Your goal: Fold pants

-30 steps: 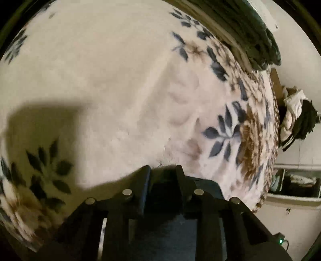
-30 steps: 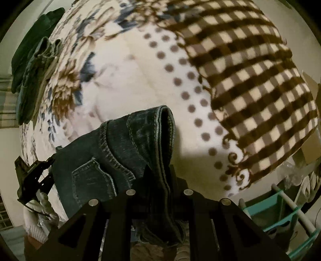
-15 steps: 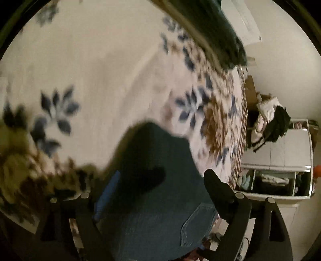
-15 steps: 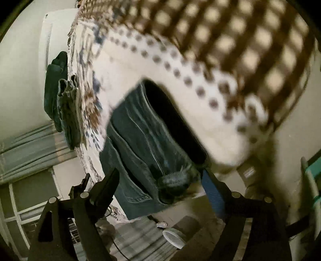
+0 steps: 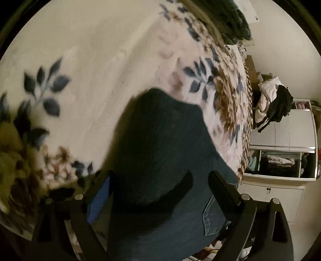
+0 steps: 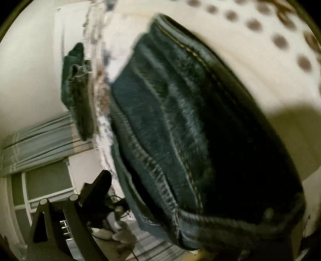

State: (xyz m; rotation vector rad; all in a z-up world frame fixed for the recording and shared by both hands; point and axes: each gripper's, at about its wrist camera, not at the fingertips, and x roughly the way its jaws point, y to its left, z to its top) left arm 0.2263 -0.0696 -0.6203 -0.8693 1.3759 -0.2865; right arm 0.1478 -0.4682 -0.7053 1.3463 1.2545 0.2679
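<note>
The blanket, cream with dark leaf prints and brown flowers, covers the bed and fills most of the left wrist view; in the right wrist view its part near the jeans carries brown dots. The jeans lie folded on the blanket at its near edge, hanging partly past it, with a stitched back pocket at their lower right. In the right wrist view the jeans show as a thick folded bundle, seams and a hem running along their length, a dark fold on the side toward the dots.

At the far edge of the blanket from the jeans lies a pile of dark green clothes, seen also in the right wrist view. Beyond the blanket's right edge stands a white cabinet with open shelves, and clothes heaped above it.

The left gripper has just been opening: its jaws stand wide apart on either side of the jeans, the pads clear of the cloth, nothing grasped. The right gripper has also just been opening; only its left finger shows, well off the jeans, which lie released between the spread jaws.
</note>
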